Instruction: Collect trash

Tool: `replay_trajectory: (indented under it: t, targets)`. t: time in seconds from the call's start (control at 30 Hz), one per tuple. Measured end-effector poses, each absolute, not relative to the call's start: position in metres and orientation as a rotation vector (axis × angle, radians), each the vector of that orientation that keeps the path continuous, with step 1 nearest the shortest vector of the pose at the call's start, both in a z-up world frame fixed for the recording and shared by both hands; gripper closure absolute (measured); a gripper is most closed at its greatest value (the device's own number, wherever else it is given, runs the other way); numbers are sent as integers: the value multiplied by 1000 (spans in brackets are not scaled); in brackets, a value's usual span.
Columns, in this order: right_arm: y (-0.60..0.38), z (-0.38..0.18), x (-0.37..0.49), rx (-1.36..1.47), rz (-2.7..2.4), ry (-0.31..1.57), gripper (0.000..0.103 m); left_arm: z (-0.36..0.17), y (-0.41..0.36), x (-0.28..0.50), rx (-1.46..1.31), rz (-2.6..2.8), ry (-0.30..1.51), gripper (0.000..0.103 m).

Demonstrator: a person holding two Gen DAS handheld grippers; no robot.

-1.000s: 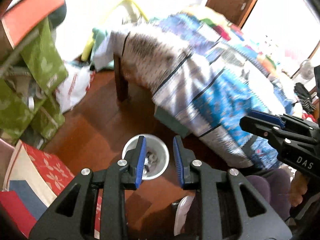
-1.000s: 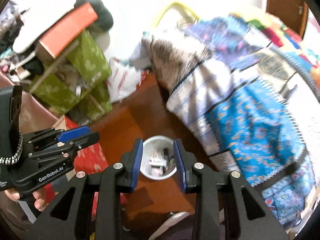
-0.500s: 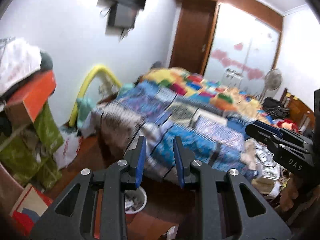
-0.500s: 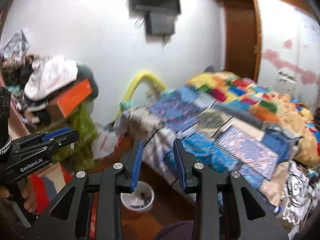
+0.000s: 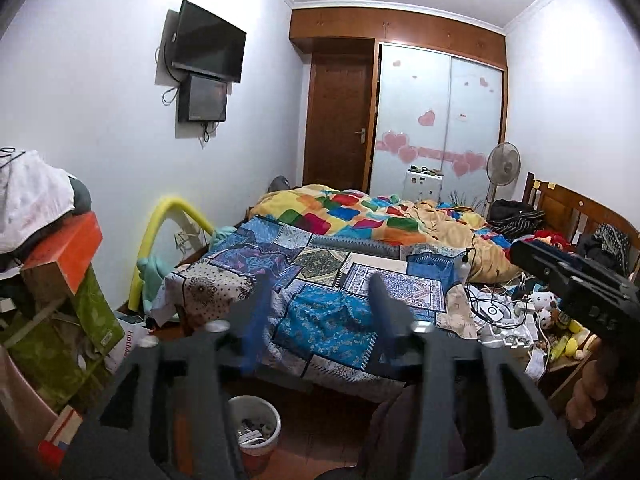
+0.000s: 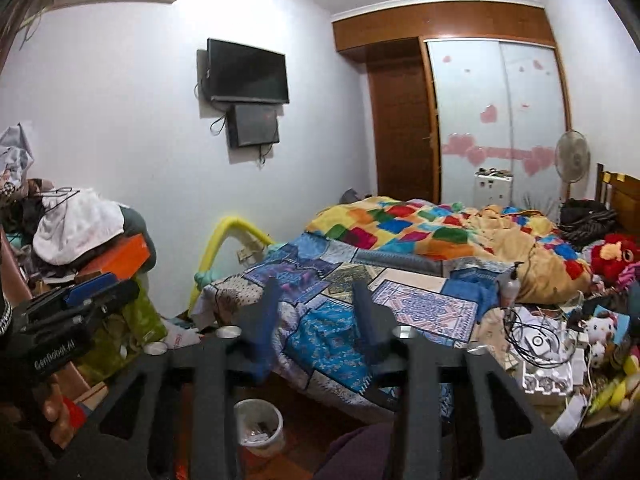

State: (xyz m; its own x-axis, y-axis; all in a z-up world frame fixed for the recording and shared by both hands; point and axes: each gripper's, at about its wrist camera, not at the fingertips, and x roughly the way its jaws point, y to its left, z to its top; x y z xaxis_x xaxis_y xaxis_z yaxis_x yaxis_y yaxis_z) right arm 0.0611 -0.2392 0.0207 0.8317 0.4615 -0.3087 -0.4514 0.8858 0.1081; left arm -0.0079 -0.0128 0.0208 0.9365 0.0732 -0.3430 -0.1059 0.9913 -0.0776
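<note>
A white trash bin [image 5: 253,426] with scraps inside stands on the wooden floor by the bed's near corner; it also shows in the right wrist view [image 6: 259,426]. My left gripper [image 5: 318,300] is open and empty, raised and level, pointing over the bed. My right gripper [image 6: 315,300] is open and empty, also raised over the bed. White papers, cables and small items [image 6: 536,344] litter the bed's right edge. Each gripper shows in the other's view, the right one [image 5: 576,284] and the left one [image 6: 68,312].
A bed with a patchwork blue cover [image 5: 332,280] and colourful quilt [image 6: 420,228] fills the middle. A pile of boxes, green bags and clothes [image 5: 52,272] stands at left. A TV [image 6: 246,72], door, wardrobe and fan [image 5: 502,168] lie beyond.
Both grippers have tilted up from looking down at the bin and floor to looking level across the bedroom. Their jaws have opened wider.
</note>
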Motion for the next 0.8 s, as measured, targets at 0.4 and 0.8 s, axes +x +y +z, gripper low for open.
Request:
replay_trajectory:
  t: [0.4, 0.8]
  targets:
    - [-246, 14, 27, 0, 335, 260, 0, 7, -26, -30, -47, 101, 326, 7]
    - [-248, 6, 17, -35, 350, 306, 0, 0, -25, -36, -57, 88, 343, 6]
